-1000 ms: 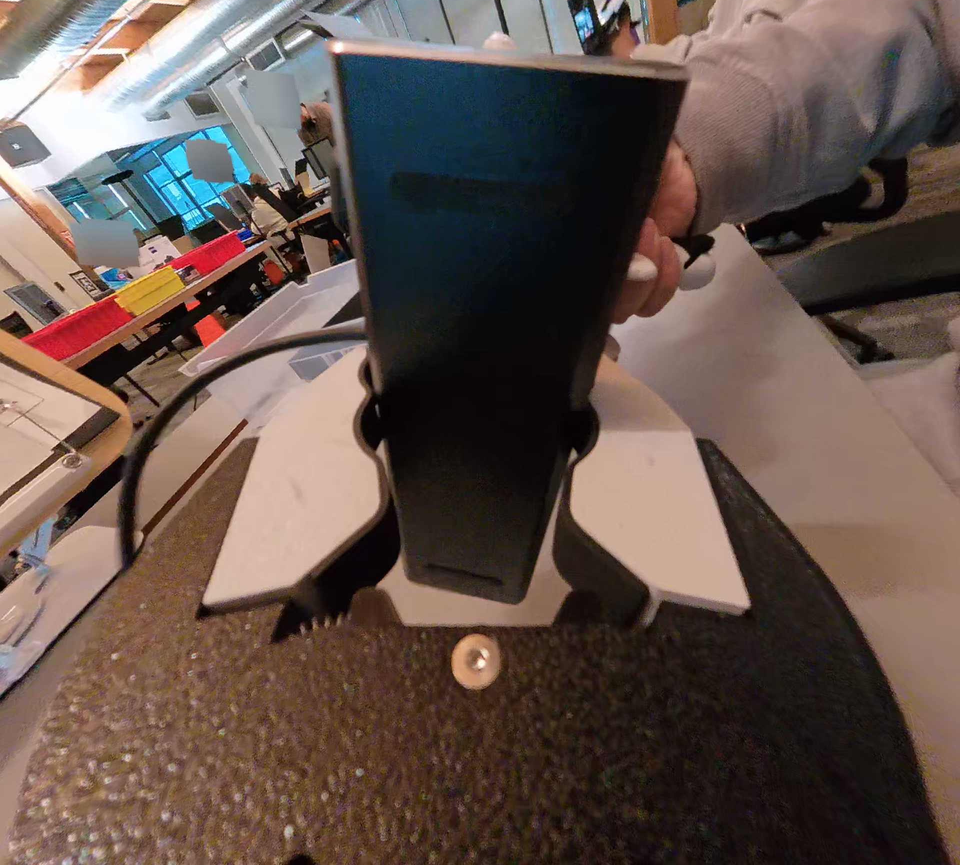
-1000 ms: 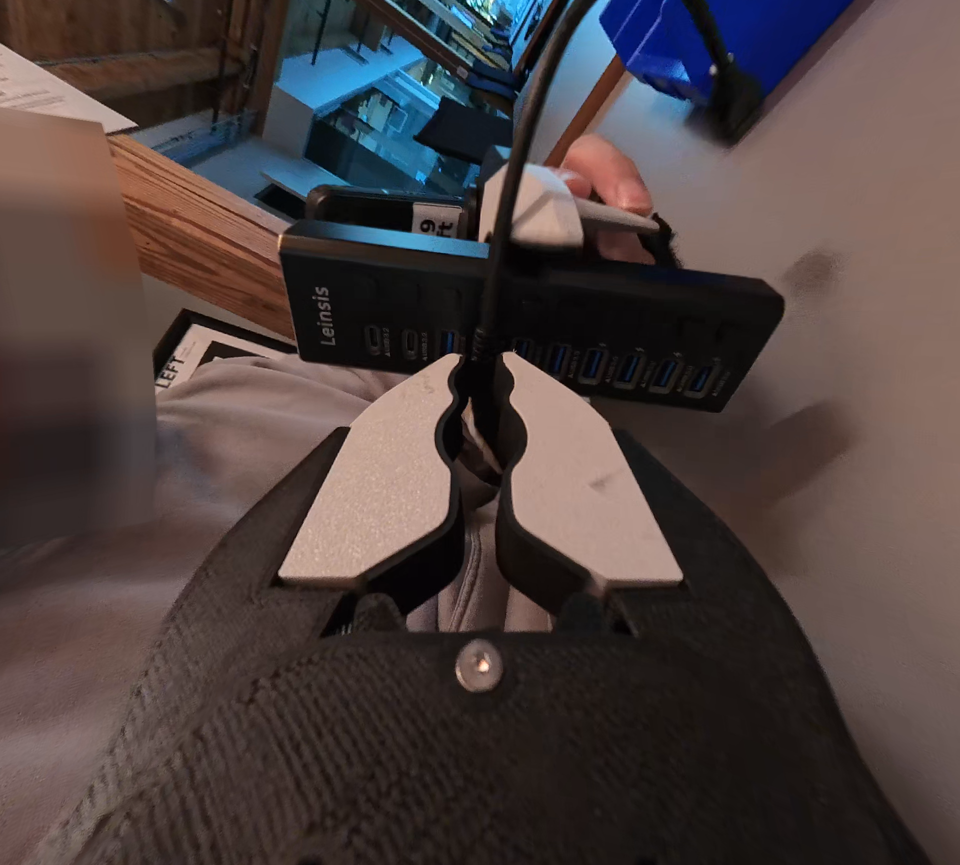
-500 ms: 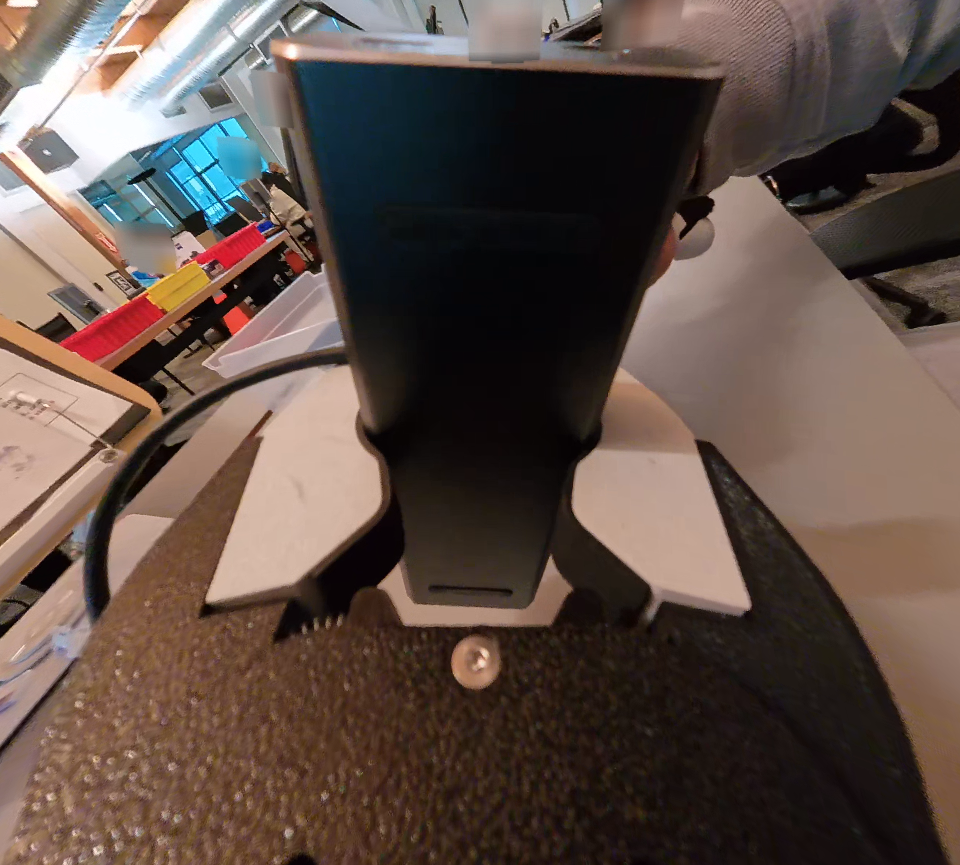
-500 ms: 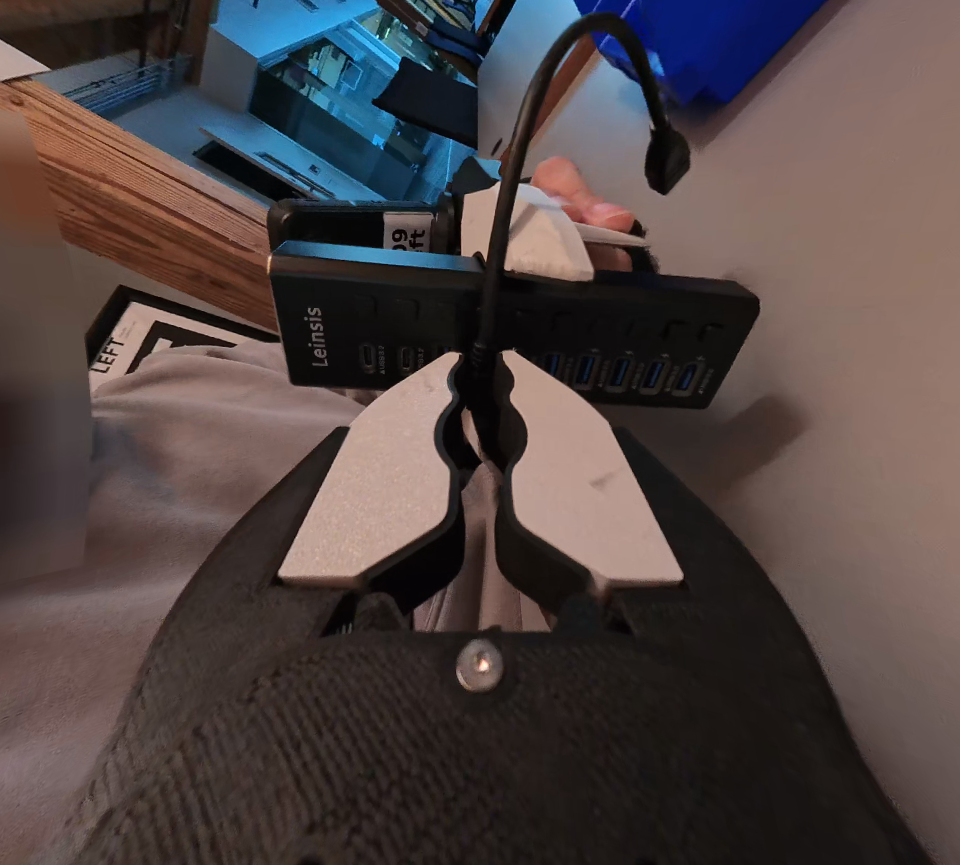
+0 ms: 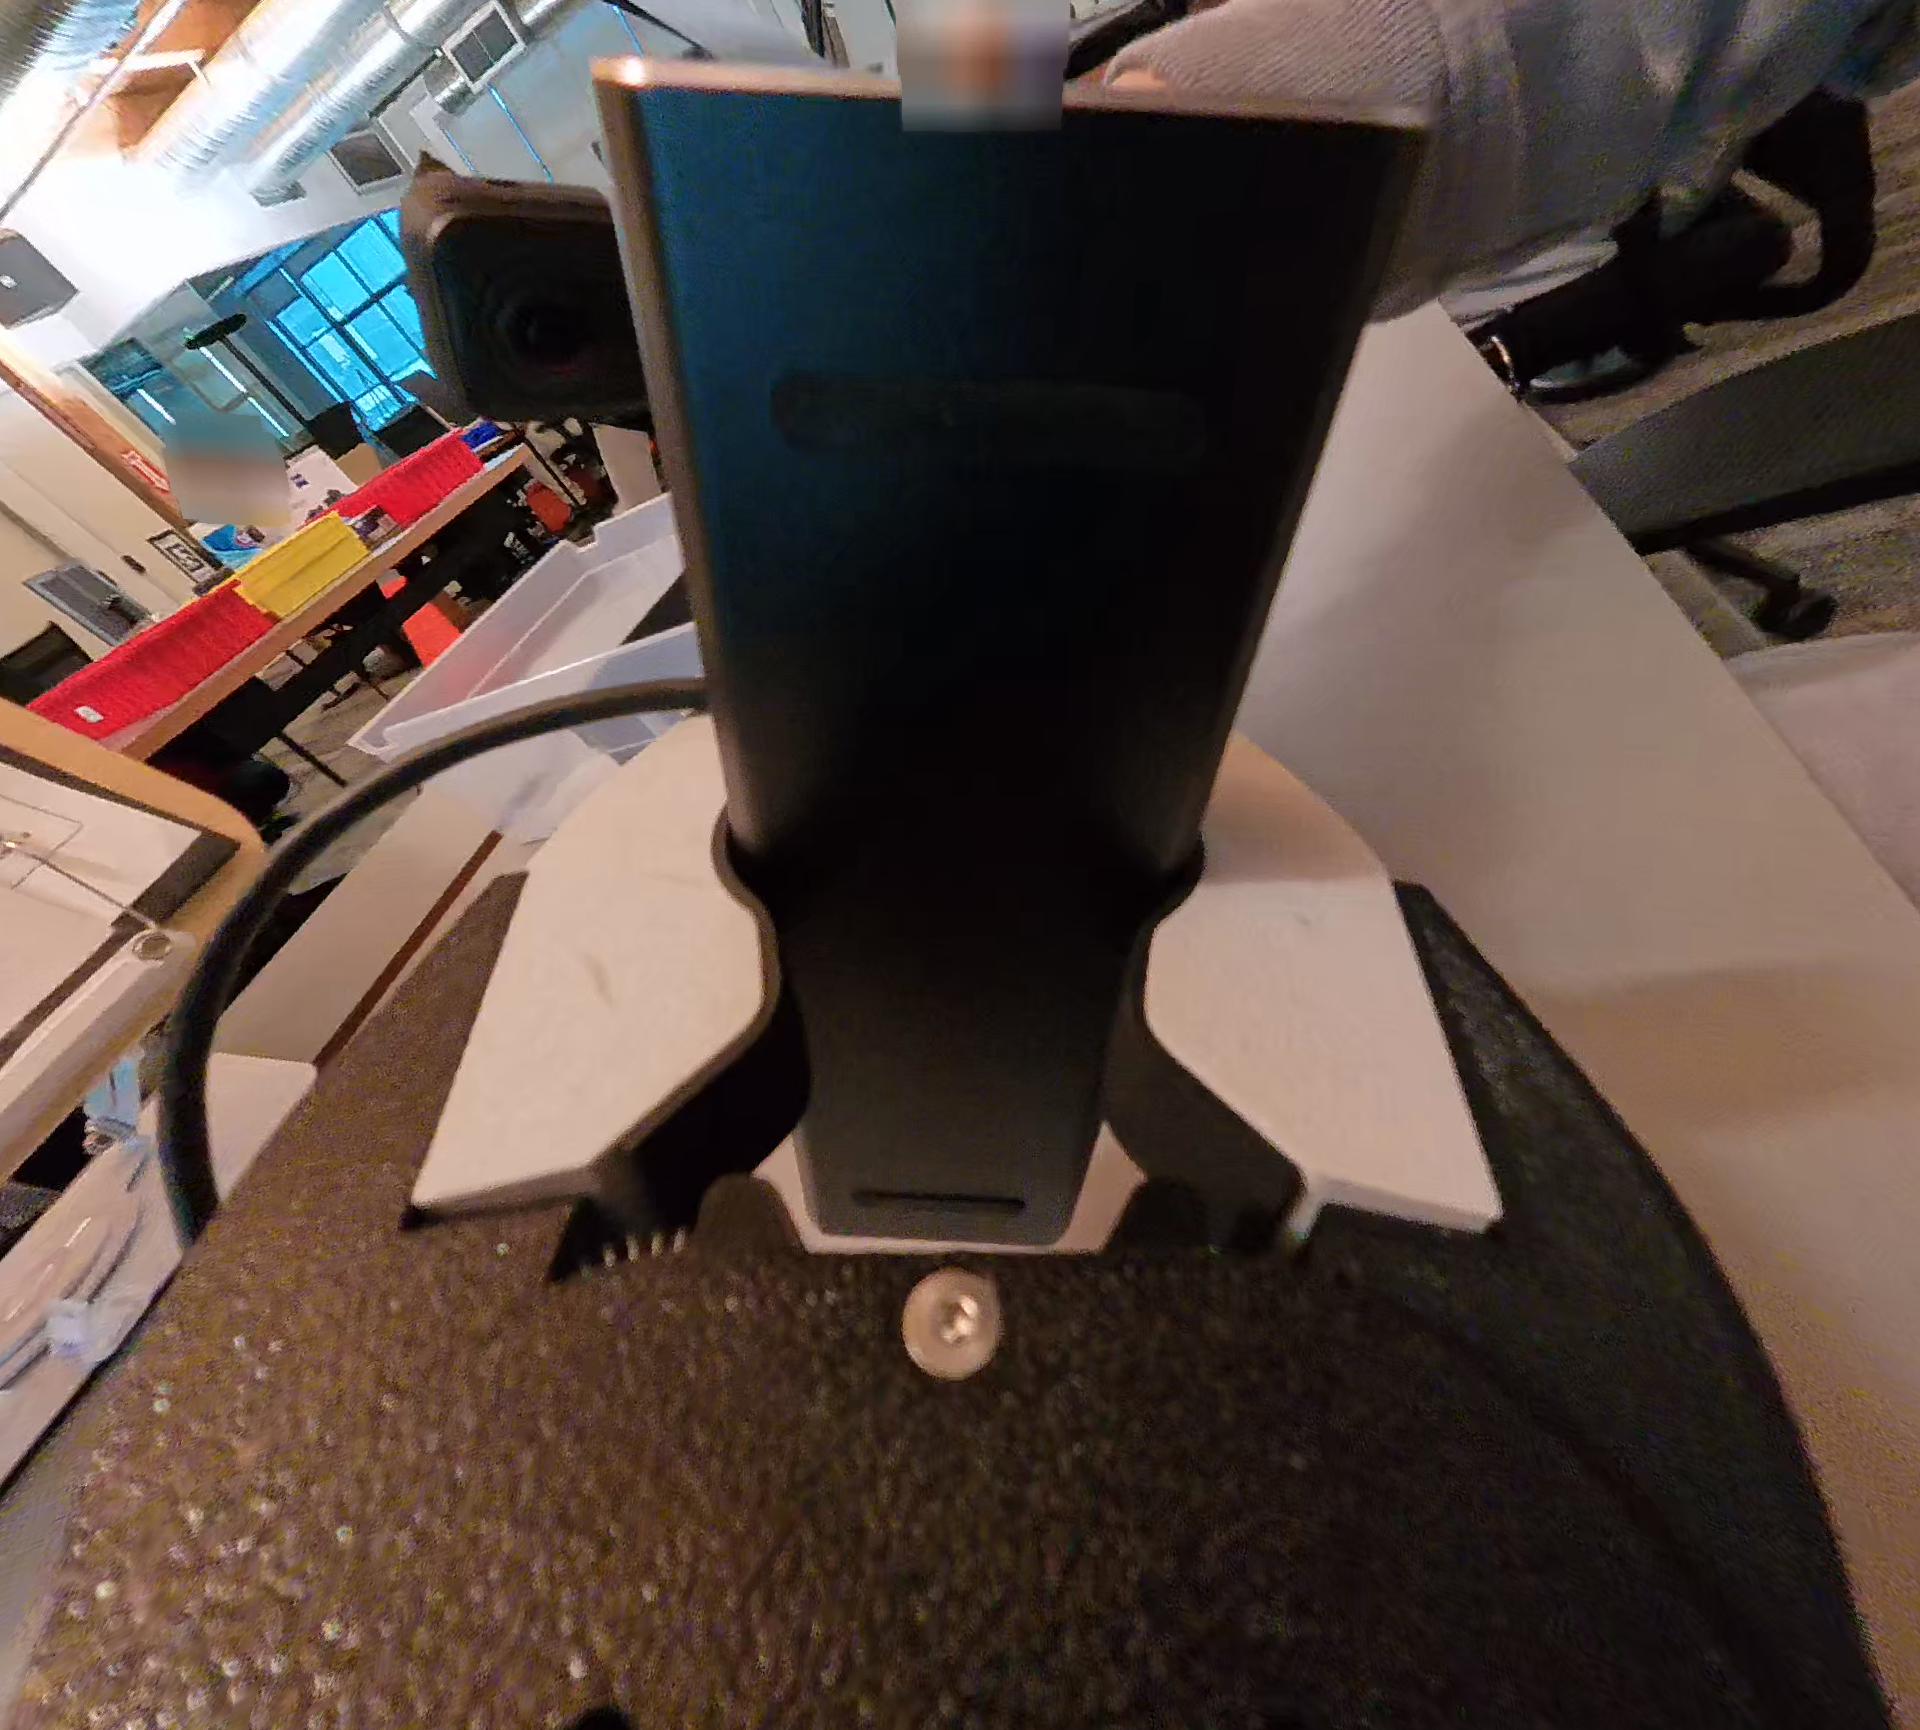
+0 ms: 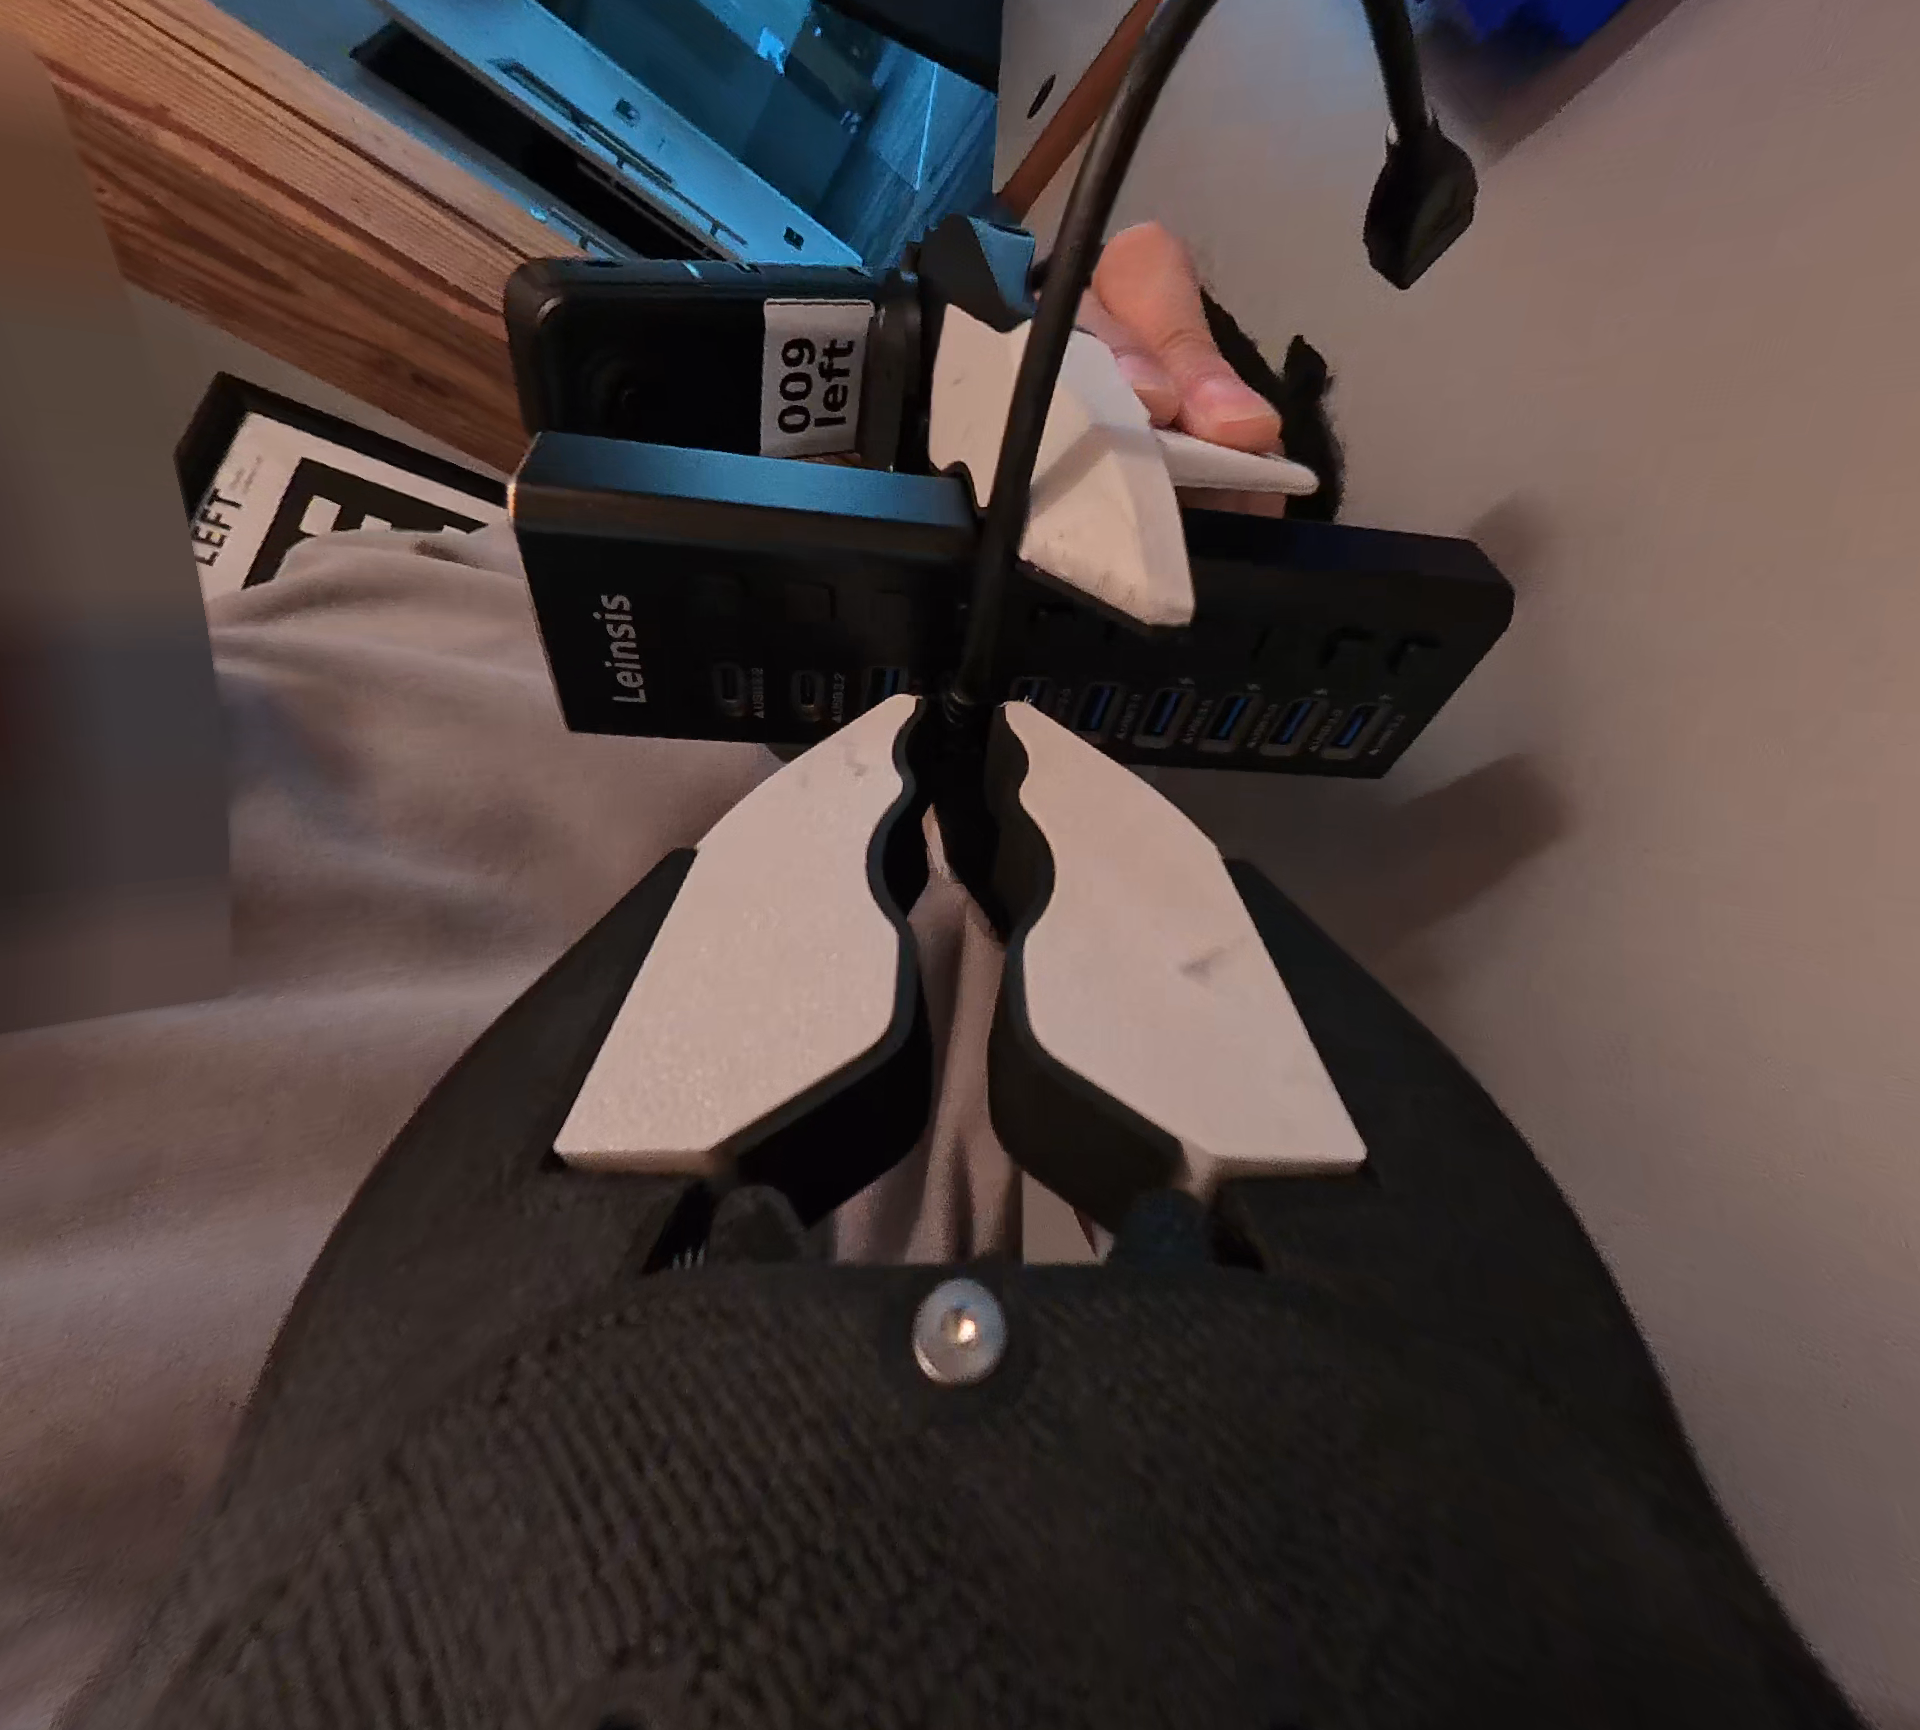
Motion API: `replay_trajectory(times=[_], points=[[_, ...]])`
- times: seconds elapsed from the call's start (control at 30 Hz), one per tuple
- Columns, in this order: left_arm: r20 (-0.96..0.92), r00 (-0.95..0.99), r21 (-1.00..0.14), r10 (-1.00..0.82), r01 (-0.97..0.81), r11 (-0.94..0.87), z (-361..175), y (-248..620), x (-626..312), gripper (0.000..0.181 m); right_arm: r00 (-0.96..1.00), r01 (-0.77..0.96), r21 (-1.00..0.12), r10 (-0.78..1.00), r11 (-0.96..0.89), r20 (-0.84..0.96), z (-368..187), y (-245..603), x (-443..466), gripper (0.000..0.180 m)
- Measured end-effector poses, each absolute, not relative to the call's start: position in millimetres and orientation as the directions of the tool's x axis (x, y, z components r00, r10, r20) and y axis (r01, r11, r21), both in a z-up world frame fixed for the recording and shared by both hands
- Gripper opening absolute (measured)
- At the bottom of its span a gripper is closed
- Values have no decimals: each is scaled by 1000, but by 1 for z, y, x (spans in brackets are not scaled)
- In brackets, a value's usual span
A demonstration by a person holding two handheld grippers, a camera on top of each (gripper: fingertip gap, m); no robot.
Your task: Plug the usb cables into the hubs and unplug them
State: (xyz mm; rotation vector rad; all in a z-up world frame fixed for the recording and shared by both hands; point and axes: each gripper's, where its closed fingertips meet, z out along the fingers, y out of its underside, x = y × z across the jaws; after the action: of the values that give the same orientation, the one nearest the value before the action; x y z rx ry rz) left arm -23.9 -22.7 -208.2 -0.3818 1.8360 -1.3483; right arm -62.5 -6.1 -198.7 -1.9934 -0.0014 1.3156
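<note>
Pale grey surface (image 6: 1662, 745) lies under everything. Above it, the left tongs (image 5: 961, 849) clamp the black hub (image 5: 987, 537) held off the surface, ports facing the right tongs (image 6: 961, 745). Those pinch the cable (image 6: 1091, 226) by its plug at the port row; its free end dangles at 2 o'clock. Whether it is seated I cannot tell, so plugging looks under way and unplugging remains.

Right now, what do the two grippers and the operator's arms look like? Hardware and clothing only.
Both are alike: the left gripper and right gripper have flat pale grey fingers with wavy black inner pads, on a rough black body with one silver screw. Seen from the right wrist view, the left gripper carries a black camera bearing a white sticker. The operator wears a light grey knit sleeve.
</note>
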Motion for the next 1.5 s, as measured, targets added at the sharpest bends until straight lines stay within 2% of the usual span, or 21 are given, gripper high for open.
replay_trajectory(times=[0.17, 0.33, 0.67, 0.8, 0.97, 1.5], points=[[-424, -633, -899, -648, 208, 385, -209, -21, -24, 72, 475, -342, -556, 371, -758, -798, -201, -6, -60, 10], [-408, -643, -912, -648, 248, 328, -202, -19, -30, 73, 395, -446, -484, 319, -753, -861, -195, -2, -69, 8], [-385, -603, -923, -699, 252, 291, -198, -2, -24, 72, 410, -533, -519, 332, -668, -849, -195, 9, -64, 8], [-429, -582, -902, -691, 240, 358, -206, 0, -22, 72, 498, -426, -578, 352, -696, -792, -204, 6, -64, 9], [-449, -581, -890, -679, 225, 397, -209, -4, -20, 72, 488, -377, -572, 368, -729, -791, -207, 0, -61, 9], [-407, -585, -913, -701, 238, 332, -202, 3, -21, 72, 431, -572, -544, 339, -614, -836, -195, 21, -60, 9]])
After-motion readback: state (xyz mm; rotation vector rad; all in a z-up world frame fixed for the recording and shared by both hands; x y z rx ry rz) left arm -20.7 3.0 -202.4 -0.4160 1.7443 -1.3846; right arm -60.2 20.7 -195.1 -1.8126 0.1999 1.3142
